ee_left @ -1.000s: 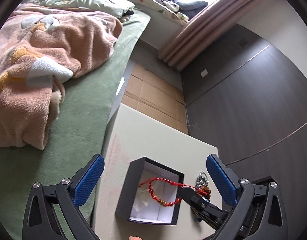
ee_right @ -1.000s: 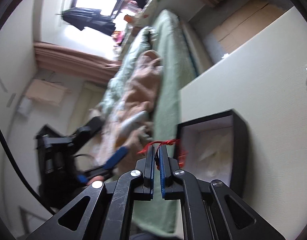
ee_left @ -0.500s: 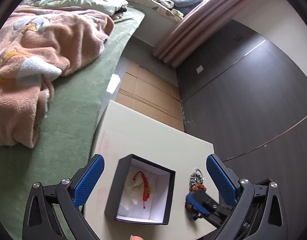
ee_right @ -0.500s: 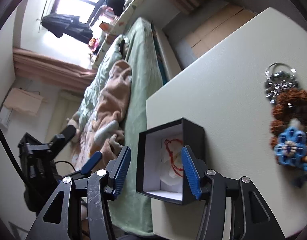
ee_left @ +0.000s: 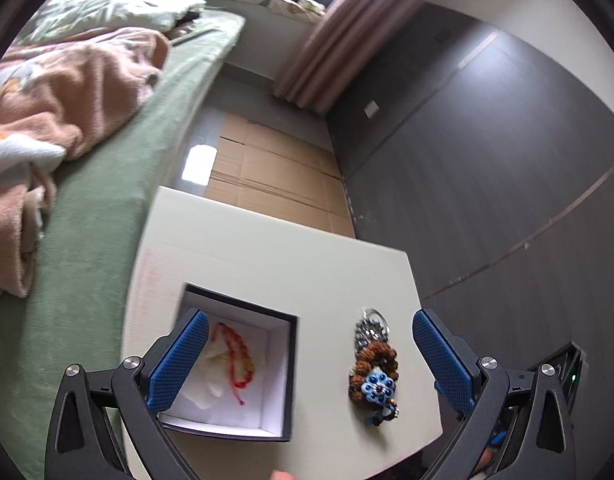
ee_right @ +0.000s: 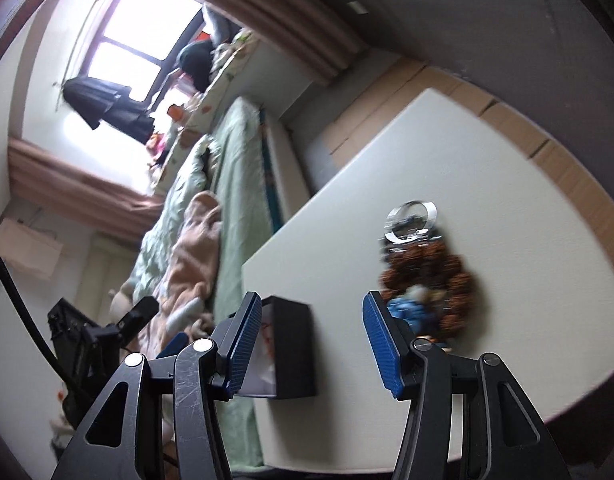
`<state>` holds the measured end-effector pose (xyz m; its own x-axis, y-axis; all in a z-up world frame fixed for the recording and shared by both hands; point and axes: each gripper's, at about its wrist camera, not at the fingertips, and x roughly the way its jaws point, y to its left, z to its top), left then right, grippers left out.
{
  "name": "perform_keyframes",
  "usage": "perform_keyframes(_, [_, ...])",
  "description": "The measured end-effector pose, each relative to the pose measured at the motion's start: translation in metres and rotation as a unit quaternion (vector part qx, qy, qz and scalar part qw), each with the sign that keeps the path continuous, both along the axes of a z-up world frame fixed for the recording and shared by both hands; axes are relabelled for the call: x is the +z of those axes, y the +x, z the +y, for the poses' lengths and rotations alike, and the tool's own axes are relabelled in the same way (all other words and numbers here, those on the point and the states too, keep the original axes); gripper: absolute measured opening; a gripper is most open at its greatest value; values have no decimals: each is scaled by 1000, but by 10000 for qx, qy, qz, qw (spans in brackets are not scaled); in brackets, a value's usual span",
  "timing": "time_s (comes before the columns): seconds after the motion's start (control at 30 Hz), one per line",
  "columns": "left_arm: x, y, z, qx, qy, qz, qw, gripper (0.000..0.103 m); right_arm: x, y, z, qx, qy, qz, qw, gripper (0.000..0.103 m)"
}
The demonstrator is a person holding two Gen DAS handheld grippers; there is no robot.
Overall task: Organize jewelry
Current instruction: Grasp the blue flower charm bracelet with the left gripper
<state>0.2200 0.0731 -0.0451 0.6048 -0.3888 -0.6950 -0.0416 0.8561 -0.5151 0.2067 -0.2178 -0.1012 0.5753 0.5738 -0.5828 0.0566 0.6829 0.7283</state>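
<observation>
Jewelry is lying in two spots, red bracelet (ee_left: 235,354) in the black box (ee_left: 291,376) and beaded charm (ee_left: 375,372) at three o'clock of it on the surface (ee_left: 275,256), so the right gripper (ee_right: 313,344), fingers spread and empty, is best lining up squarely over the charm before pinching, the left gripper (ee_left: 307,360) hovering spread too.

In the right wrist view we see the brown bead bracelet (ee_right: 427,276) blurred, and the right gripper's blue pad (ee_right: 381,344) hides part of its blue flower. The black box (ee_right: 293,344) shows only 1 side here. In the left wrist view a pad (ee_left: 179,364) covers the box's (ee_left: 283,376) left corner.
</observation>
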Motion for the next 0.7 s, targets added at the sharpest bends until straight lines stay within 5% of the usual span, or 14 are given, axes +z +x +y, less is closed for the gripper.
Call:
perform_keyframes(0.3, [-12,1,-64,-845,359,57,9958,90,-19,-5,-37,-310,-241,480,9981,55])
perform_keyframes(0.5, [-37,5,-101,-1291,326,479,9899,77,-41,-5,-51,-349,-478,1008,9931,72])
perform_keyframes(0.6, [-43,4,-115,-1375,471,528,9880,77,-47,-6,-56,-340,-418,1107,9924,96])
perform_keyframes(0.7, [-50,1,-130,-1501,598,597,9851,77,-51,-8,-64,-396,-173,1109,9929,96])
